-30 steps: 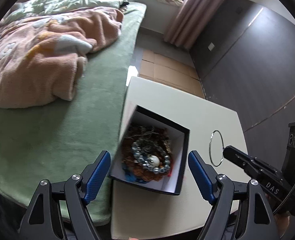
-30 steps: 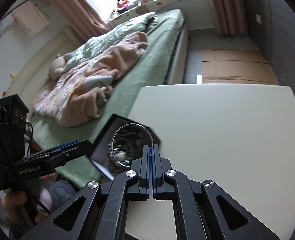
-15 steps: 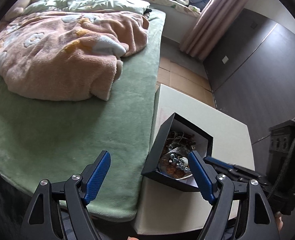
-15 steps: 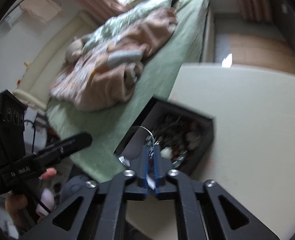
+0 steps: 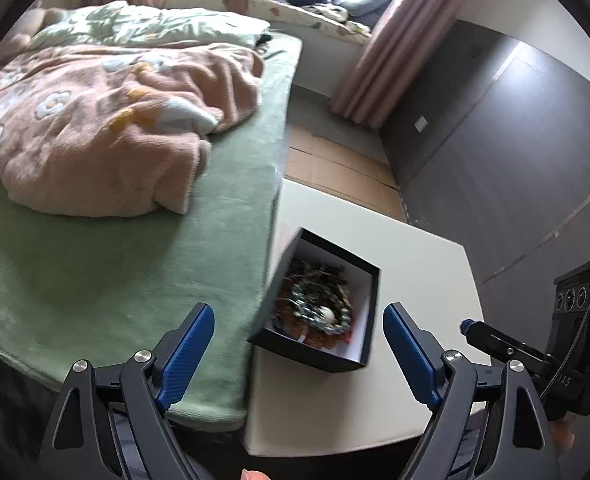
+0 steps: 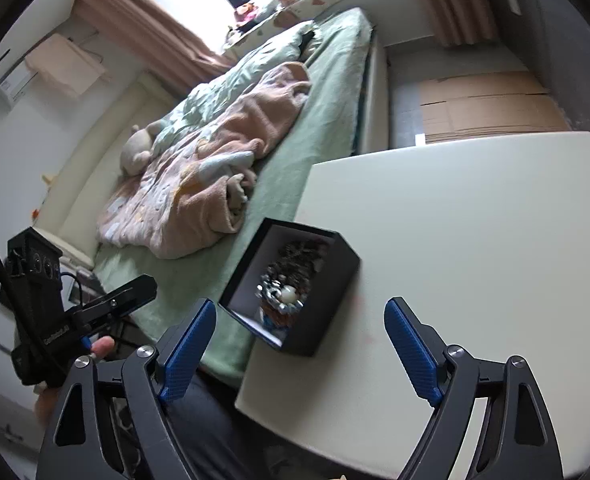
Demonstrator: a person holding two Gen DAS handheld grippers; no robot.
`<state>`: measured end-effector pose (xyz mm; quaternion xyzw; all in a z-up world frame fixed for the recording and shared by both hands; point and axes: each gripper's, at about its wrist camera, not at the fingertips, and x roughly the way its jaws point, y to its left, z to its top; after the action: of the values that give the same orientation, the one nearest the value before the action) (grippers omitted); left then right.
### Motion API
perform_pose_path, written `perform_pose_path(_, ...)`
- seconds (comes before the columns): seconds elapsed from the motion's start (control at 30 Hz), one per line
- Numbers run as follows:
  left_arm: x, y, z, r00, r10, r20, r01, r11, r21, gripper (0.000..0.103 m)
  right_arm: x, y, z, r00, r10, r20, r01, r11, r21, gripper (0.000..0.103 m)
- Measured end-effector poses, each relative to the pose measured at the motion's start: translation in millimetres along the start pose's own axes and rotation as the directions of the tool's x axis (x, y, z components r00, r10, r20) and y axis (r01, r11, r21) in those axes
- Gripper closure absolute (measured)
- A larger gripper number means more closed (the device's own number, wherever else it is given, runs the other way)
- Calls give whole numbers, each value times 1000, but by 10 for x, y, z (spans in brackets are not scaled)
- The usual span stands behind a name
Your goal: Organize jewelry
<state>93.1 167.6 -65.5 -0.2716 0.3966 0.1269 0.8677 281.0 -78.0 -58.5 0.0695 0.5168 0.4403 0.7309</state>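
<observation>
bed [image 5: 115, 264]: seen at the left in both views, covered in green, with one pink blanket [image 5: 95, 128] heaped on it; only the right wrist view shows one plush toy [image 6: 137, 148] beside the blanket.
left gripper [image 5: 299, 344]: its two blue-padded fingers are spread wide with nothing between them – the box is seen past the gap; in the right wrist view it is shown from the side at the far left [image 6: 107, 308], held in a hand.
box [image 5: 327, 300]: one black box with a white lining, set on the table's left edge next to the bed; its mouth is open.
jewelry [image 5: 315, 304]: piled inside the box – beads and chains in a tangle, one pale round bead [image 6: 289, 294] made out on top; pieces cannot be counted.
table [image 5: 415, 264]: one cream top, bare around the box.
right gripper [image 6: 299, 344]: fingers parted wide, nothing held; in the left wrist view only its dark tip and body are seen at the right edge [image 5: 507, 350].
</observation>
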Motion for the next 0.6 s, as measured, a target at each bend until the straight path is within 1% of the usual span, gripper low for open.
perform_pose_path(0.03,0,-56,-20,1000,-4,-2,4,1000,18,16,-40,-20,-14,1000,-16,2,16,1000,4,6)
perform_pose_path(0.1,-9,-171,-60,1000,-12,-6,13,998,61,12,-186,-65,-88,998,-52,24,51,998,23,1)
perform_pose_path(0.13,-24,-251,-86,1000,-19,-4,20,996,90,11,-224,-74,-101,998,-57,33,56,998,30,0)
perform_pose_path(0.17,-38,-302,-104,1000,-23,0,23,994,109,7,-311,-96,-141,997,-68,47,66,997,44,0)
perform_pose_path(0.23,-83,-409,-144,999,-35,12,33,989,147,3,-424,-128,-187,993,-101,56,98,994,52,0)
perform_pose_path(0.27,-115,-464,-167,999,-45,18,41,985,166,0,-500,-127,-221,989,-133,66,130,990,49,0)
perform_pose_path(0.43,-289,-661,-268,997,-60,51,46,973,228,0,-799,-142,-355,974,-197,113,190,980,65,0)
perform_pose_path(0.5,-367,-715,-309,996,-64,66,46,968,246,0,-951,-129,-414,961,-231,152,222,973,69,0)
perform_pose_path(0.6,-513,-802,-378,993,-66,101,36,960,279,0,-1137,-88,-486,948,-263,178,255,965,66,0)
